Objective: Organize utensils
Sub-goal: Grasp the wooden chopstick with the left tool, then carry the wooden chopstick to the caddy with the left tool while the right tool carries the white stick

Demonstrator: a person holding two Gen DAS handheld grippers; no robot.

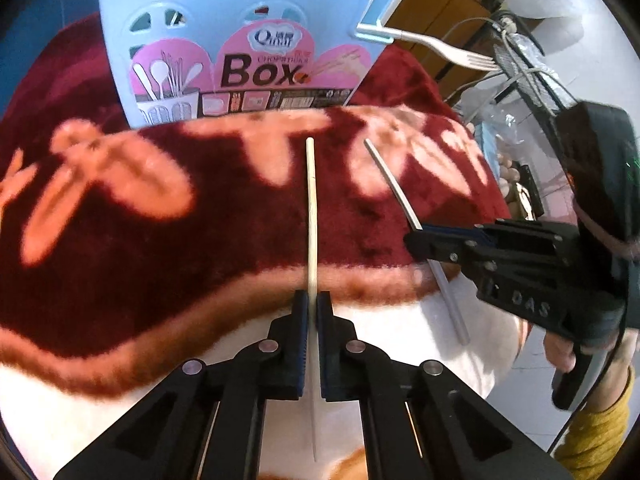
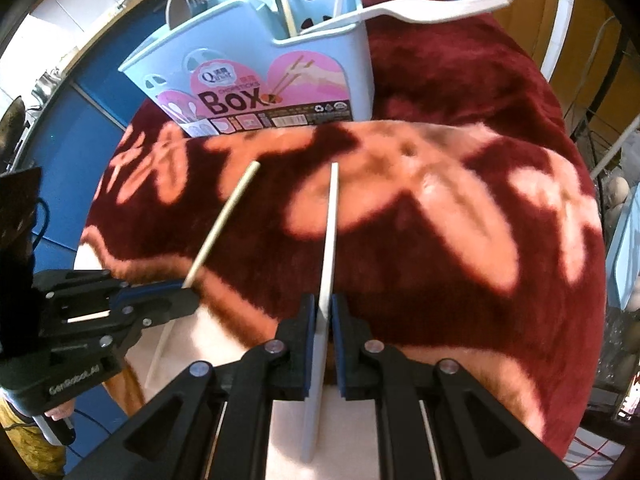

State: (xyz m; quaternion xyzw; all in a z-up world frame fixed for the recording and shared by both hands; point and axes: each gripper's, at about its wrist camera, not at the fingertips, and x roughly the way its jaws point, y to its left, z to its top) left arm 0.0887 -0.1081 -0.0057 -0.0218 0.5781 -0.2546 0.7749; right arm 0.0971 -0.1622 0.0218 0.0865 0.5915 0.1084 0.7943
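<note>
My left gripper (image 1: 312, 304) is shut on a wooden chopstick (image 1: 311, 208) that points toward the light blue chopstick box (image 1: 168, 60). My right gripper (image 2: 326, 308) is shut on a grey-white chopstick (image 2: 330, 232), also pointing at the box (image 2: 256, 52). Each gripper shows in the other's view: the right one (image 1: 416, 236) at right with its grey stick (image 1: 394, 188), the left one (image 2: 188, 292) at lower left with the wooden stick (image 2: 224, 220). The box holds forks, chopsticks and a white plastic fork (image 2: 432, 10) leaning out to the right.
A dark red blanket with pink flowers (image 1: 160, 216) covers the table under both grippers. A blue cabinet (image 2: 80, 128) lies left of the table. Wooden furniture, cables and a wire rack (image 1: 520, 68) stand to the right, with eggs (image 2: 618, 192) beyond the edge.
</note>
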